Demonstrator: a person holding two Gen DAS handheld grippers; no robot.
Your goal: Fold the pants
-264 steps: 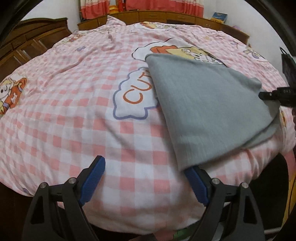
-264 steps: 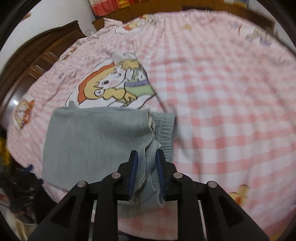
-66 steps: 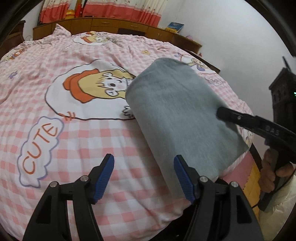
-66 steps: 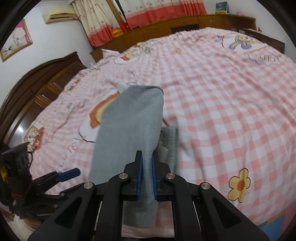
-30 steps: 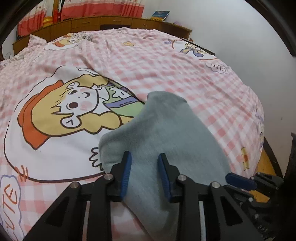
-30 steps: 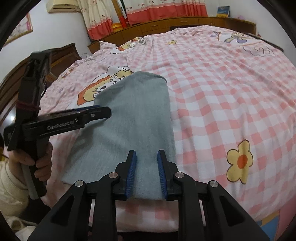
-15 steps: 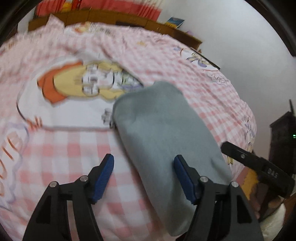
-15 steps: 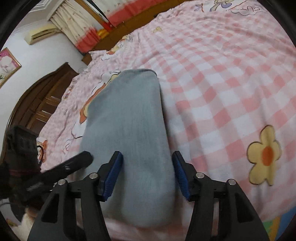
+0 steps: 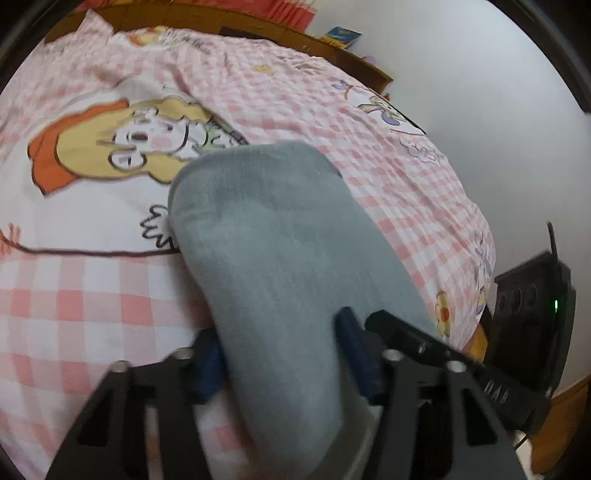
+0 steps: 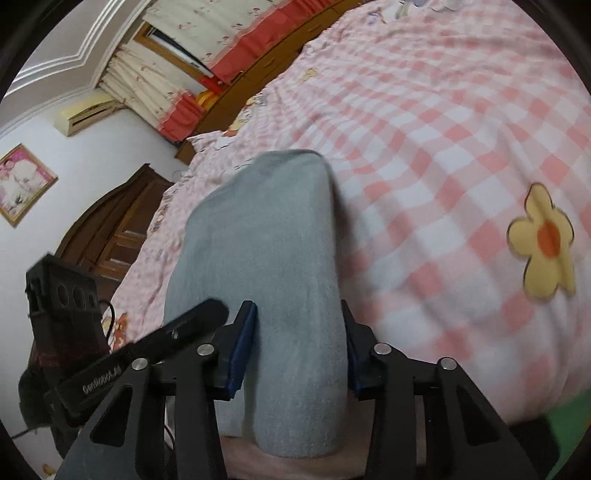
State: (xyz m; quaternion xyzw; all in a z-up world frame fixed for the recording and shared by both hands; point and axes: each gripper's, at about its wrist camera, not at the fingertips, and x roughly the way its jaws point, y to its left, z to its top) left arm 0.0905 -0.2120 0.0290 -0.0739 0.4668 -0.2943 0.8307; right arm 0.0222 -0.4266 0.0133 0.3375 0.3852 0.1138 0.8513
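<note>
The grey pants (image 9: 266,240) lie folded into a narrow bundle on the pink checked bedspread (image 9: 92,295) near the bed's front edge; they also show in the right wrist view (image 10: 273,236). My left gripper (image 9: 280,354) is open, its blue pads straddling the near end of the bundle. My right gripper (image 10: 299,347) is open too, its pads on either side of the same end. The right gripper's finger (image 9: 424,343) crosses the left wrist view, and the left gripper (image 10: 147,347) shows at the left of the right wrist view.
A cartoon girl print (image 9: 122,136) lies beyond the pants. A wooden headboard (image 9: 221,18) and red curtains (image 10: 236,40) are at the far side, a dark wardrobe (image 10: 114,229) to the left. The bed edge drops off just below the grippers.
Both grippers have moved closer to the near end of the folded pants and their jaws have narrowed around it. The bundle stays in place on the bed.
</note>
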